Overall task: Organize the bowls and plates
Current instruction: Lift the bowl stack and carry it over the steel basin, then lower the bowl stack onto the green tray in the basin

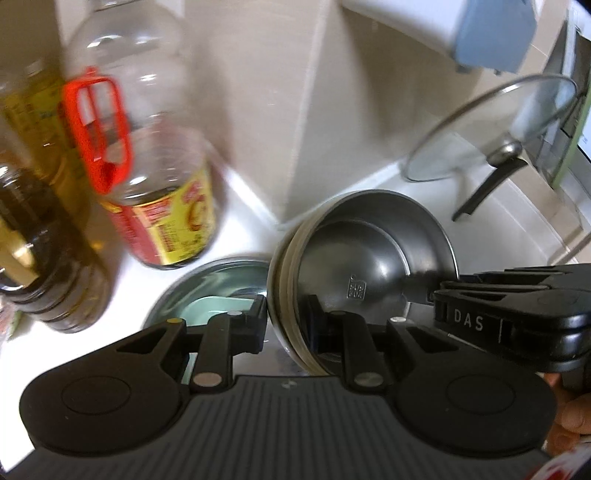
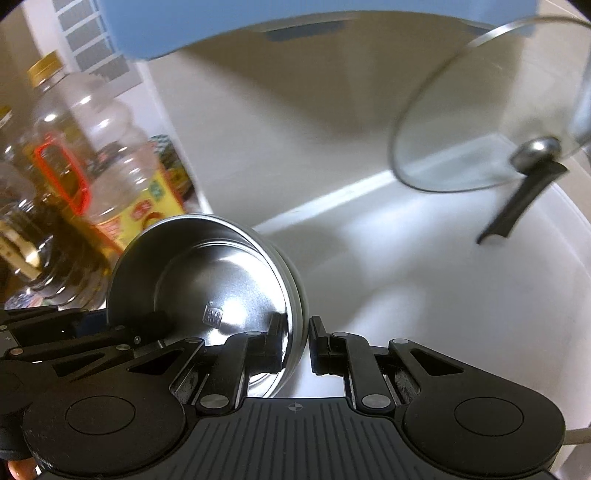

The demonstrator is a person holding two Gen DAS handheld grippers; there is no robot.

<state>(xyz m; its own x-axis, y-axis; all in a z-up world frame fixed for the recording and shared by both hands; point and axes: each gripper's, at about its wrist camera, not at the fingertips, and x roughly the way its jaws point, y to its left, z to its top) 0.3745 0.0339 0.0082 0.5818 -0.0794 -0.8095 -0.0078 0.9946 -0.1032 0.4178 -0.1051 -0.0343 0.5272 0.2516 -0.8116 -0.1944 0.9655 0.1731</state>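
Observation:
A nested stack of stainless steel bowls (image 1: 369,258) hangs tilted above the white counter, its hollow side facing the cameras. My left gripper (image 1: 286,317) is shut on the stack's left rim, one finger outside and one inside. My right gripper (image 1: 428,295) pinches the opposite rim from the right. In the right wrist view the same bowls (image 2: 207,273) sit left of centre, with my right gripper (image 2: 295,339) shut on their right edge and the left gripper (image 2: 155,321) reaching in from the left. Below the stack lies a round steel dish (image 1: 207,267) with a pale green piece (image 1: 210,306) in it.
A clear oil bottle with a red handle (image 1: 147,147) and a dark bottle (image 1: 48,258) stand close on the left. A glass lid with a black handle (image 1: 491,125) leans on the wall at the right. A blue-and-white appliance (image 1: 480,33) hangs overhead. A wall corner juts out behind the bowls.

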